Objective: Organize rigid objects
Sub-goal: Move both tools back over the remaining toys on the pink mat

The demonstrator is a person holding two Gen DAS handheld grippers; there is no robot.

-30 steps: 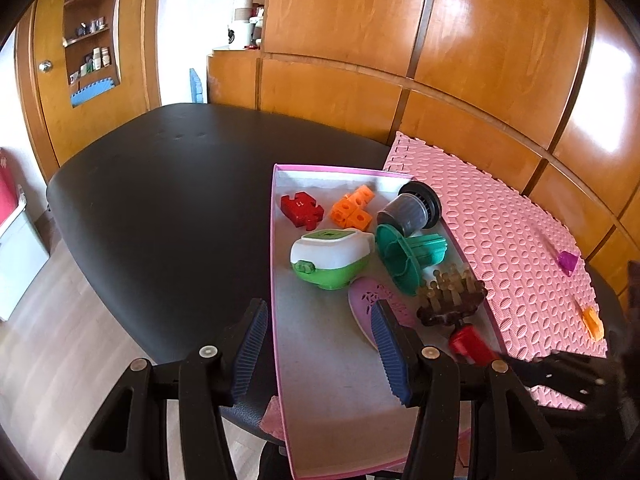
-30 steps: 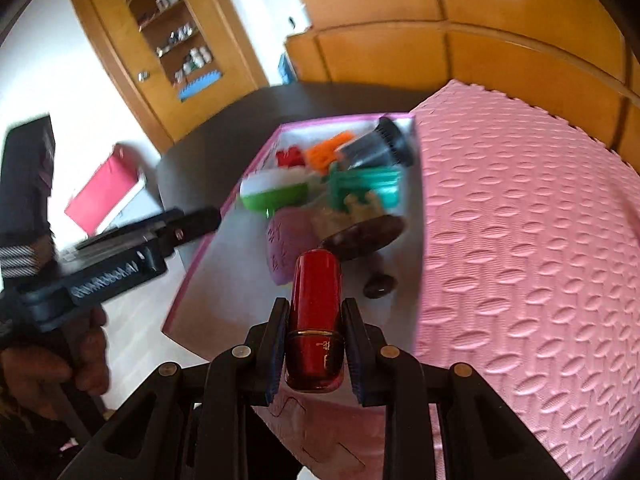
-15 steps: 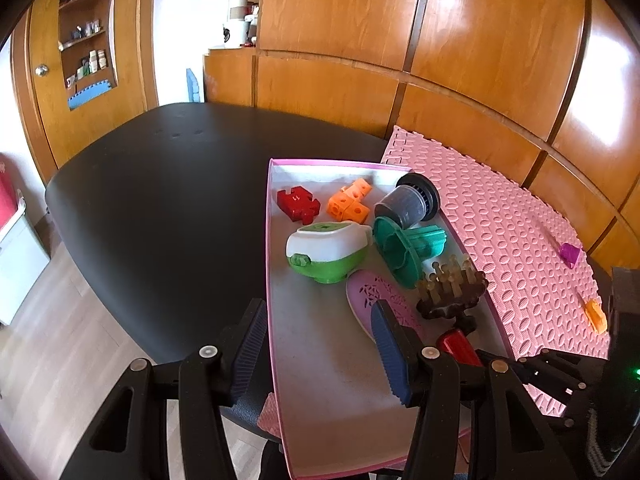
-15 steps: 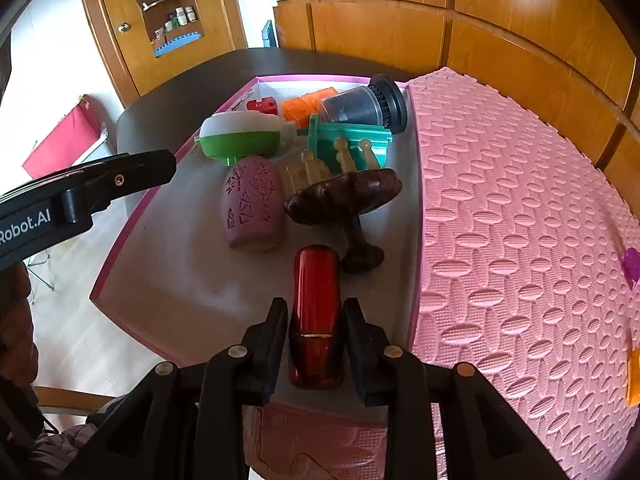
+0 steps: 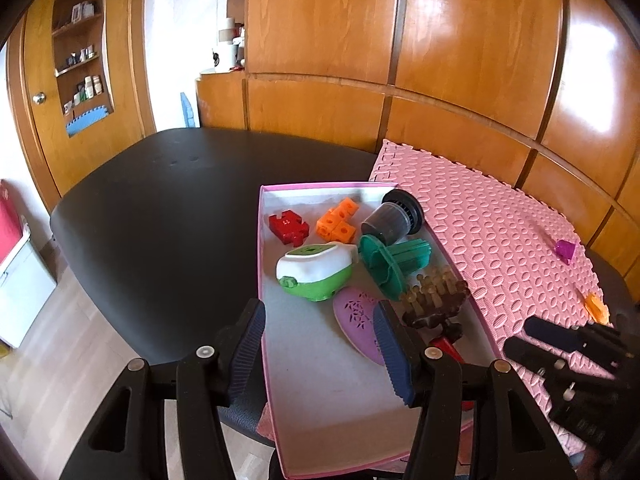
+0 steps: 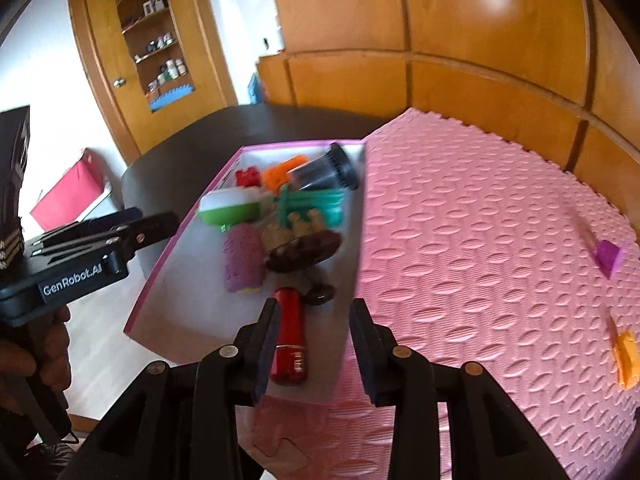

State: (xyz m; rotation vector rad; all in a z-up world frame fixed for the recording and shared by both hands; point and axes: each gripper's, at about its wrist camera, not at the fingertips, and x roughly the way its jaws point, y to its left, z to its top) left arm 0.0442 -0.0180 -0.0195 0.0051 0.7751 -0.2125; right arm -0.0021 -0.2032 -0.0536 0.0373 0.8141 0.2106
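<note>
A red tube (image 6: pixel 290 336) lies on the floor of the pink box (image 6: pixel 160 272), near its front right corner. My right gripper (image 6: pixel 316 344) is over it and its jaws are opening. The left pad is beside the tube and the right pad stands well off it. In the left wrist view the right gripper (image 5: pixel 560 344) shows low at the right, and the red tube (image 5: pixel 448 346) peeks out behind the brown pegged brush (image 5: pixel 434 300). My left gripper (image 5: pixel 320 348) straddles the box's left wall without touching it, jaws opening slightly.
The box also holds a red puzzle piece (image 5: pixel 288 229), orange cubes (image 5: pixel 338 224), a grey cylinder (image 5: pixel 394 216), a green-and-white toy (image 5: pixel 316 272), a teal part (image 5: pixel 392 260) and a purple oval (image 5: pixel 358 324). A purple block (image 6: pixel 608 258) and an orange block (image 6: pixel 626 356) lie on the pink foam mat (image 6: pixel 480 240).
The right gripper set the red tube down in the box, opened off it and drew back and up a little. The left gripper has hardly moved.
</note>
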